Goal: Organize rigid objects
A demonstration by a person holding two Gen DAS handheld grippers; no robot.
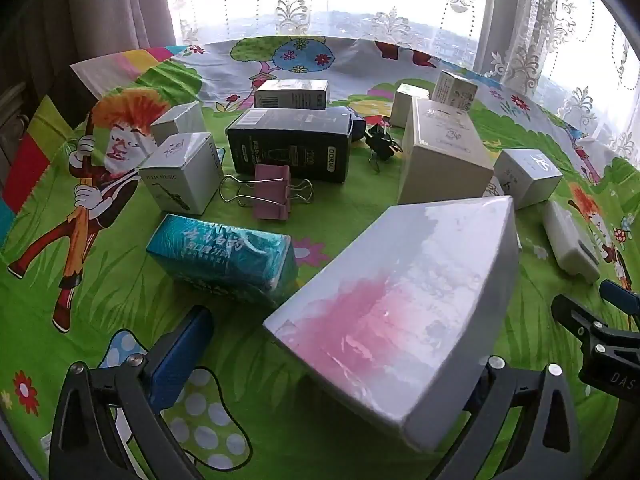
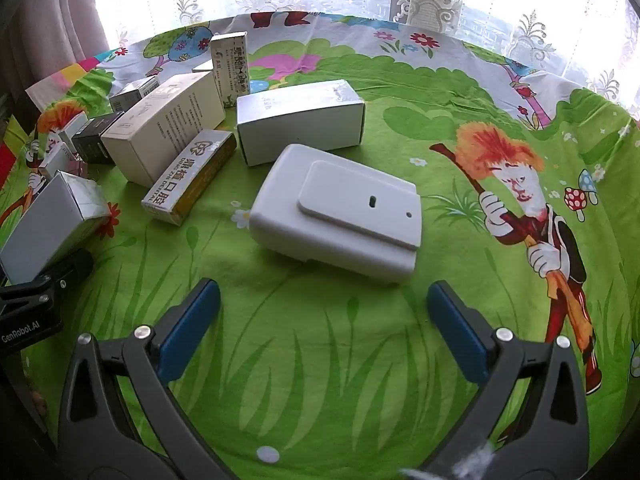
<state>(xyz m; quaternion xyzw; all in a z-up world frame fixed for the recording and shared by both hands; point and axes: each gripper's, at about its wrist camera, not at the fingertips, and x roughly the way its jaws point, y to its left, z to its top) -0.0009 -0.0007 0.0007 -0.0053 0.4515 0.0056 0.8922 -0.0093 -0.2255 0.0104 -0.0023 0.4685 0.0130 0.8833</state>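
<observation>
Left wrist: left gripper (image 1: 332, 360) apart astride white-pink box (image 1: 400, 308) | right gripper (image 2: 324, 320) apart, empty

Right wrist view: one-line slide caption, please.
Open right gripper hovers before a white plastic device on a cartoon tablecloth.

Two fisheye views, each looking forward and steeply down along its own gripper's fingers at a cartoon tablecloth (image 1: 120, 280), toward a curtained window beyond. The left wrist view sits close over a large white-and-pink box (image 1: 400, 308). The right wrist view sits near a white plastic device (image 2: 336, 208). Both show that device (image 1: 570, 242) and the box (image 2: 52, 220).
</observation>
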